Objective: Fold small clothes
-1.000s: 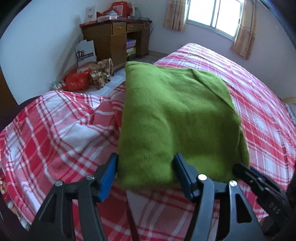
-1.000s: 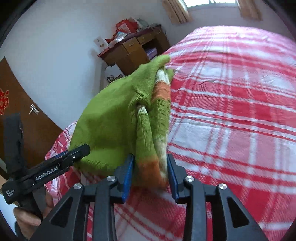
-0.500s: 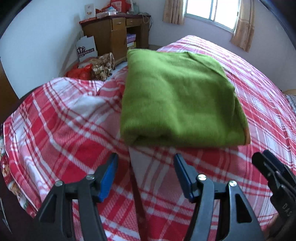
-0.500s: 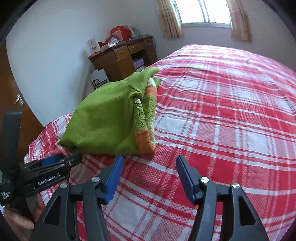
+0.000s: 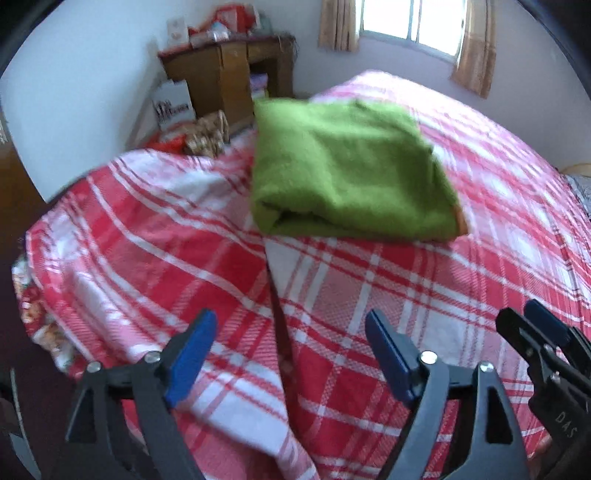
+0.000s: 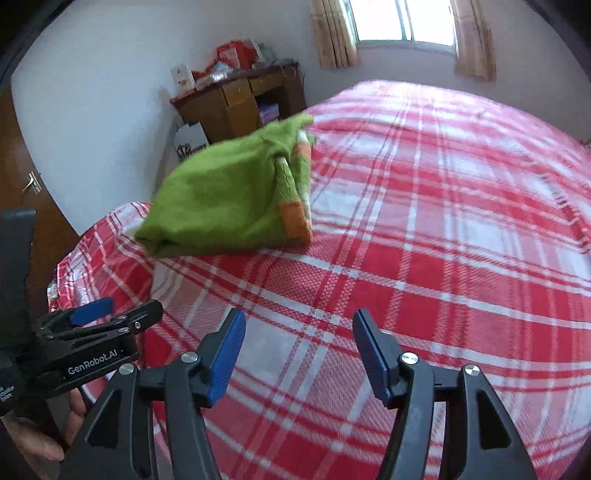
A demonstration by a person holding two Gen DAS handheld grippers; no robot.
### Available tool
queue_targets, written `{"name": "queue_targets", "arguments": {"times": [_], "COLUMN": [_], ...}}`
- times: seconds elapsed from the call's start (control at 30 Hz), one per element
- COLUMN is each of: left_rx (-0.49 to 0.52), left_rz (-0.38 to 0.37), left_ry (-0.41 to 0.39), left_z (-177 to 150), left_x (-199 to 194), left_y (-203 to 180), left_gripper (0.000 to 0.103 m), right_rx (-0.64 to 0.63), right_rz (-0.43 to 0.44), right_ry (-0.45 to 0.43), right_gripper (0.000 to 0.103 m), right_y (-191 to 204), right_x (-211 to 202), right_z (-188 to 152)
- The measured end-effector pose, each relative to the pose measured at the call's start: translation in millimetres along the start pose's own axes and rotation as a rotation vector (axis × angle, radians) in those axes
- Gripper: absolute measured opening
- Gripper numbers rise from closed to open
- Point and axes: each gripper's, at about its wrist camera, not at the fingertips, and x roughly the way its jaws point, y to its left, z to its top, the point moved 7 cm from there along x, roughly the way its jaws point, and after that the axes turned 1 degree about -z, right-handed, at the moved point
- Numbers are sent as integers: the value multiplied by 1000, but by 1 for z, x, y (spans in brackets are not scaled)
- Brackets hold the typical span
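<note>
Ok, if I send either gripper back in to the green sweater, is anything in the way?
Nothing visible. Only bare plaid bedspread lies between the open left gripper and the folded green sweater, and likewise ahead of the open right gripper.

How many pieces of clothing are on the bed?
1: a folded green sweater lying on the bed near its left edge. Others may lie out of view.

Desk clutter (image 5: 221, 27) blurred, perhaps boxes
</note>
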Motion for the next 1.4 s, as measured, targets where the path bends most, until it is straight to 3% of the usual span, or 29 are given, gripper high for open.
{"name": "queue_targets", "arguments": {"times": [0.1,0.2,0.5,0.6,0.87,1.4], "left_rx": [10,21,73,81,67,82], "left_rz": [8,19,52,57,57,57], "left_ry": [-65,-158,-349,-398,-471,-490], "left_z": [6,14,29,32,38,35], "left_x": [-25,-54,-124,-142,-165,-173], "left_y": [-5,-8,-19,-19,-20,-27], "left_gripper": [97,102,103,103,103,103], "right_rx": [-20,-21,-3,-1,-1,37], "right_rz": [-38,-61,-87,-81,-96,-93], "right_ry": [-63,-149,-470,-535,-594,-593], "right_gripper": [62,74,82,83,85,86], "right_y": [6,10,22,25,26,13], "right_x": [-28,-60,-165,-188,-209,-211], "right_z": [4,11,42,46,46,43]}}
